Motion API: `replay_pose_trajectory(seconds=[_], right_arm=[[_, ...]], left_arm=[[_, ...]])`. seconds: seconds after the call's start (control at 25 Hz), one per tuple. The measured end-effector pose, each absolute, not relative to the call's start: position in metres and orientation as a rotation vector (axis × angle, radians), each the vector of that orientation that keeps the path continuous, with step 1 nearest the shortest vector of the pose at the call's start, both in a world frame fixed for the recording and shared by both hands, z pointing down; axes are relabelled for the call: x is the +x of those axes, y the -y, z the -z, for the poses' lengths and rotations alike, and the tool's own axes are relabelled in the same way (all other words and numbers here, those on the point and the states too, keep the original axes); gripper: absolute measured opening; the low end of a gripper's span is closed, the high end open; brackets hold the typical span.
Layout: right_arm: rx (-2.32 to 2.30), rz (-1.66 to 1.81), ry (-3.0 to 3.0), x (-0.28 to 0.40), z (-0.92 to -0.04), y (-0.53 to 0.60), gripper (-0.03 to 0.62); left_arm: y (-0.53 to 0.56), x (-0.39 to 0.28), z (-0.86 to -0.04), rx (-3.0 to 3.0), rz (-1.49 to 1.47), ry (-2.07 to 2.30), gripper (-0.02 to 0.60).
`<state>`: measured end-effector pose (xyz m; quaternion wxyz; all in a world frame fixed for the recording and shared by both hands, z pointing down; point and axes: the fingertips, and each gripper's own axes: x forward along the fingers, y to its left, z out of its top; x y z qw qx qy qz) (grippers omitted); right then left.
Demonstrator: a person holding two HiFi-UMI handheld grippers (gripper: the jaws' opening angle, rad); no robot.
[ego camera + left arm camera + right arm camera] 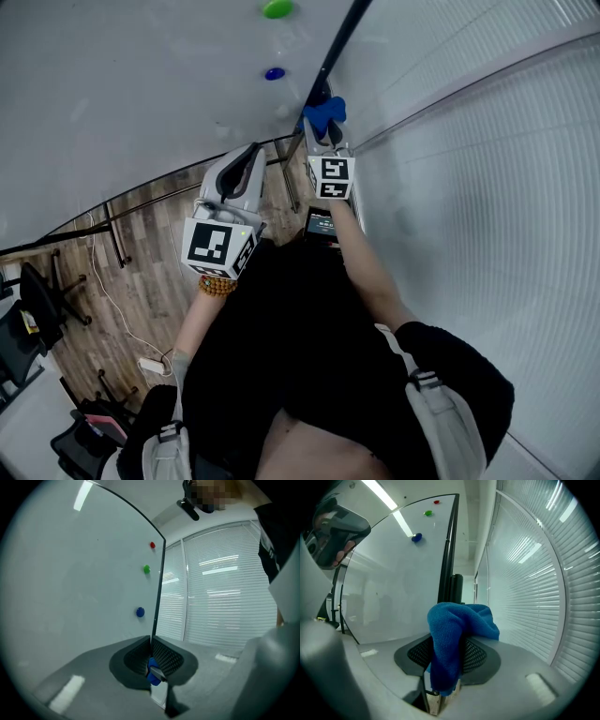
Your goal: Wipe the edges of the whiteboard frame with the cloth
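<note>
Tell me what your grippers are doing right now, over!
Right gripper shut on blue cloth. Left gripper shut, empty. Cloth up at the whiteboard frame edge. Blue magnet nearby, off the edge.

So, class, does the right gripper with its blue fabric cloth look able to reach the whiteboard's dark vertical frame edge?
Probably yes: the right gripper, shut on the blue fabric cloth, points at the dark vertical frame edge, and nothing shows between them.

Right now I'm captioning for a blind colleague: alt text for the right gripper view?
The right gripper holds a blue cloth clamped between its fingers. Behind it rises the dark whiteboard frame, with the whiteboard and three magnets at left, window blinds at right.
</note>
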<state>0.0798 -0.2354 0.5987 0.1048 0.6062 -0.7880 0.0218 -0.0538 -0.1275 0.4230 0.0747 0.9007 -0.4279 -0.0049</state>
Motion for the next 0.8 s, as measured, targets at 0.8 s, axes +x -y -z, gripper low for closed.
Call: replay_pose_trajectory(seconds=[0.8], right_arm=[[1.643,-0.291,2.23,0.07,-0.688,0.255,0.181]], left_arm=[[0.134,-0.071,-0.432,2.659,-0.016,1.346,0.0]])
